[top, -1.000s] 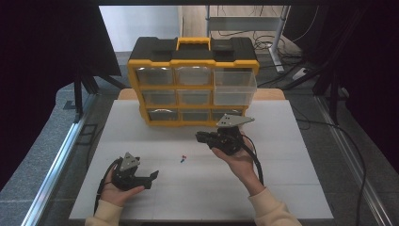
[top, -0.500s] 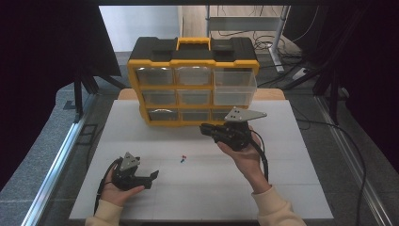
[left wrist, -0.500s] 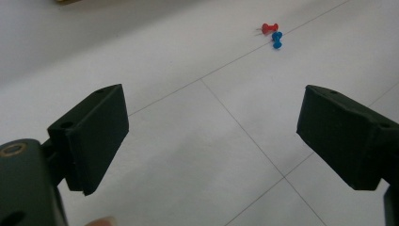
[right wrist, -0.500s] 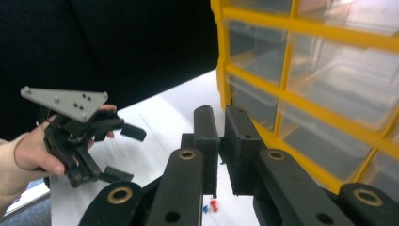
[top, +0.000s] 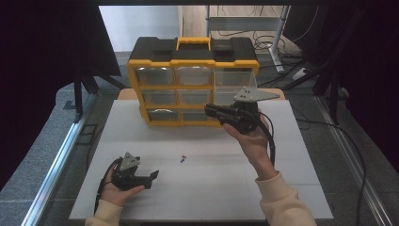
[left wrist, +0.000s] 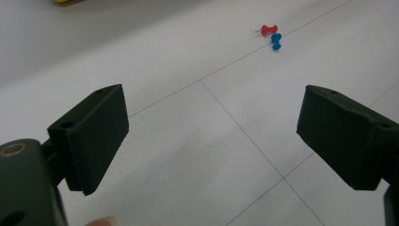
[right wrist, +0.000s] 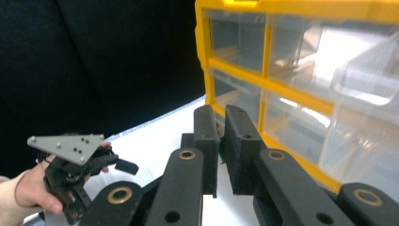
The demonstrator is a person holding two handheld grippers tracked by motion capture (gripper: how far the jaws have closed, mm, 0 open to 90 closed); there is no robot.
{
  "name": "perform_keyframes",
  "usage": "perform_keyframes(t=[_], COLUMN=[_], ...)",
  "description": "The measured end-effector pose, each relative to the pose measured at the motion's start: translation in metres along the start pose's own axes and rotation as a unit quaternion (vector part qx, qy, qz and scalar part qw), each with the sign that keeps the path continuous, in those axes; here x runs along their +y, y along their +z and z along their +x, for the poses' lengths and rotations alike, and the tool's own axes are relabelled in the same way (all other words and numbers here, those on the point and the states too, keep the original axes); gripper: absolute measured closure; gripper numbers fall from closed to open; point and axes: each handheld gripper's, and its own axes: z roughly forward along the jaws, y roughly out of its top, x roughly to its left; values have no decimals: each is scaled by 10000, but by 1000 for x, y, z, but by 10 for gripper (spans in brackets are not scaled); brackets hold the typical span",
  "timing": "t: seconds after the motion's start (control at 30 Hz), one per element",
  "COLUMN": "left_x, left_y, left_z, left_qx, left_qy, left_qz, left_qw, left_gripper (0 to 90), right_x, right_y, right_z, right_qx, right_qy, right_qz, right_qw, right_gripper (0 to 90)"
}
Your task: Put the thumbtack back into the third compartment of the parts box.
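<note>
Up at the far edge of the white table top (top: pixel 207 188) stands a yellow-framed plastic organiser cabinet with a black lid, a yellow carry handle and three rows of clear drawers (top: pixel 193 77), its front facing the person. Beyond and to both sides hang dark curtains, and cables trail on the floor behind it. Out on the bare white surface, well clear of the cabinet, two small push pins lie just beside each other, one red (top: pixel 185 156) and one blue (top: pixel 181 160); nothing else lies between them and either tool. The right gripper (top: pixel 210 109), held in a raised hand with its grey three-cornered plate on top, hangs in front of the cabinet's lower drawers, level and pointing across toward the cabinet's middle. In the right gripper view its two black jaws stand pressed close together, with only a thin slit between them, and something small and dark green sits in that slit; what it is cannot be made out. The cabinet's clear drawers lie just beyond the jaw tips there. The left gripper (top: pixel 151 178) rests low on the near left part of the table in the person's left hand (top: pixel 115 190), jaws spread wide and empty. In the left gripper view the pins (left wrist: pixel 273 36) lie ahead, well apart from the jaws and toward the right-hand one.
</note>
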Motion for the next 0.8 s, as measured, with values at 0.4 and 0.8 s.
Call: perform_keyframes(t=[0.4, 0.8], left_x=[0, 0], left_y=[-1, -1], left_z=[0, 0], left_qx=[-2, -6], left_qy=[-11, -8], left_qz=[-33, -26], left_qw=[10000, 10000], left_gripper=[99, 98], right_x=[31, 51], right_y=[-7, -12], right_z=[-7, -46], right_qx=[-142, -972], right_qy=[-105, 126], right_qz=[-217, -219], right_qw=[9996, 9949], right_gripper=[837, 836])
